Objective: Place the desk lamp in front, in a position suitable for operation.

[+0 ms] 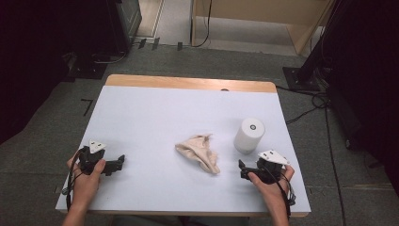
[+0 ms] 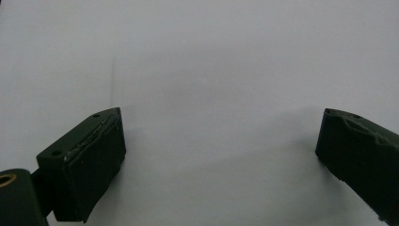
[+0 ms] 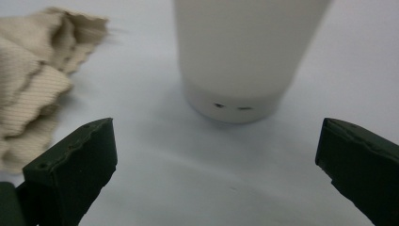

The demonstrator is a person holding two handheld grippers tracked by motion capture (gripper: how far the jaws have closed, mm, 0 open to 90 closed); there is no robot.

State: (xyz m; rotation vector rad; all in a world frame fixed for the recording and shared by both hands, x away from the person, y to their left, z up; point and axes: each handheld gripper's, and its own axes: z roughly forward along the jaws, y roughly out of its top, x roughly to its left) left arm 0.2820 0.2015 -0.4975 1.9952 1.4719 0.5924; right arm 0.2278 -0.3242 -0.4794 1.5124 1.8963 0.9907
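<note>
The white cylinder (two small dark marks near its base, no legible writing) stood upright just beyond the right gripper, beside the beige cloth; both grippers' jaws stood apart, the left gripper over bare table.

Left gripper: black body, grey three-cornered plate on top with dark dots, black cable trailing beside the forearm. Right gripper: same build, paler plate, black cable looped past the wrist. Jaw blocks dark green-black, ridged pads, small screw holes. Forearms bare, no sleeves.
</note>
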